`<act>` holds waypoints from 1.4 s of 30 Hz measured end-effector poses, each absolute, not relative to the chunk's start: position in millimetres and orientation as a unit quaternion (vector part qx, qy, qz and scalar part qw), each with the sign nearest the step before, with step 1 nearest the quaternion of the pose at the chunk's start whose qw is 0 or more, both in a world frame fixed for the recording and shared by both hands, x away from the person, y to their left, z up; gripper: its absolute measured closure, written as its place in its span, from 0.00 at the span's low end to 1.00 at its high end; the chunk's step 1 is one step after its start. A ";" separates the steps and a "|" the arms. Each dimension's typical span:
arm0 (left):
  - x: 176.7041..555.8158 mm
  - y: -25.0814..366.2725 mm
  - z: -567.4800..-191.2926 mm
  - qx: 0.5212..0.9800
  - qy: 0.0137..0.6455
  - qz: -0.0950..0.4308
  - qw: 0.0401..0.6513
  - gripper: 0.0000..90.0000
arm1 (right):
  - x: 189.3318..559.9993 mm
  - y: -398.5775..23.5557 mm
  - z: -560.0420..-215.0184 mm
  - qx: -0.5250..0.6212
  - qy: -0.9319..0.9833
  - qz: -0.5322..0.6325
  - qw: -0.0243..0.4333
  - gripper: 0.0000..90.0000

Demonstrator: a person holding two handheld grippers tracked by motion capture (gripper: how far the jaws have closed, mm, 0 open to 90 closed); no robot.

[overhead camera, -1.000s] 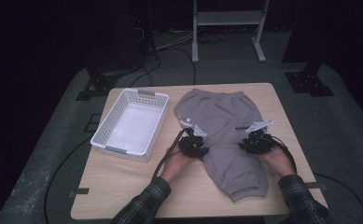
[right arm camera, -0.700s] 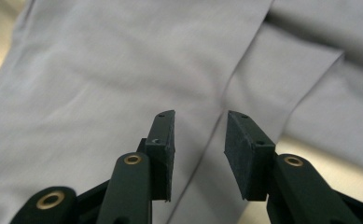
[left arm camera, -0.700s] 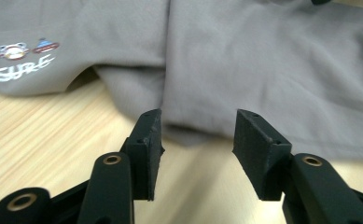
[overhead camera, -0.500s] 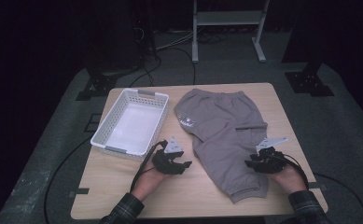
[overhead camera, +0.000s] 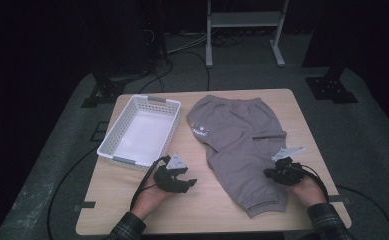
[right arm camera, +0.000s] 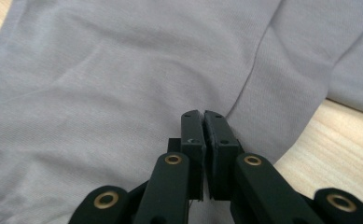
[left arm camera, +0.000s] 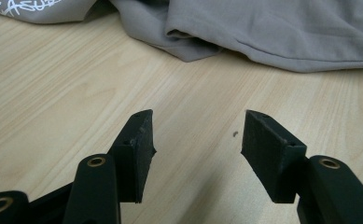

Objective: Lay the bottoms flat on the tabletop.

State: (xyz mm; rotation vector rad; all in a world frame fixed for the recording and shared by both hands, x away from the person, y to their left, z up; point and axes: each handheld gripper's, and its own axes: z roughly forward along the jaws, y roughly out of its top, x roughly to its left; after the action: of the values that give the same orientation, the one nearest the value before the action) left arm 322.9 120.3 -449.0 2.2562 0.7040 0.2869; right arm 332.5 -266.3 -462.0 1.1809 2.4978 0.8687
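Note:
Grey shorts point(overhead camera: 237, 130) with a small white logo lie flat on the wooden table point(overhead camera: 122, 200), right of centre. My left gripper point(overhead camera: 189, 184) hovers over bare wood left of the shorts. Its jaws have just been opening and nothing is between them point(left arm camera: 198, 135); the shorts' edge point(left arm camera: 263, 28) lies beyond the tips. My right gripper point(overhead camera: 268, 173) is at the right side of the lower leg. Its jaws have just closed and stand pressed together point(right arm camera: 203, 116) over the grey cloth point(right arm camera: 100, 70), with no fabric visibly pinched.
An empty white plastic basket point(overhead camera: 114, 125) stands at the table's left rear. Black cables trail from both grippers off the near edge. A white metal stand point(overhead camera: 242, 20) and dark floor lie beyond the table.
Both hands have drawn back toward the near edge. The left one slid left off the shorts onto bare wood and opened. The right one moved to the shorts' right side and shut.

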 end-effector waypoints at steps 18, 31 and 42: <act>318.2 118.7 -444.7 0.879 0.262 0.118 0.380 0.44 | 318.6 -240.3 -433.7 0.344 0.859 0.350 0.146 0.93; 317.0 117.9 -444.2 0.878 0.260 0.116 0.384 0.44 | 324.1 -260.3 -441.0 0.399 0.839 0.346 0.134 0.71; 317.1 119.1 -444.2 0.877 0.263 0.116 0.385 0.44 | 315.1 -264.3 -452.9 0.408 0.847 0.327 0.092 0.64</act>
State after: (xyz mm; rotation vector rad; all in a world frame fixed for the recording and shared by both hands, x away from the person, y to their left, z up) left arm 317.1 119.1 -444.2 2.2352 0.6696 0.2967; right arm 315.1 -264.3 -452.9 1.2116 2.5164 0.9718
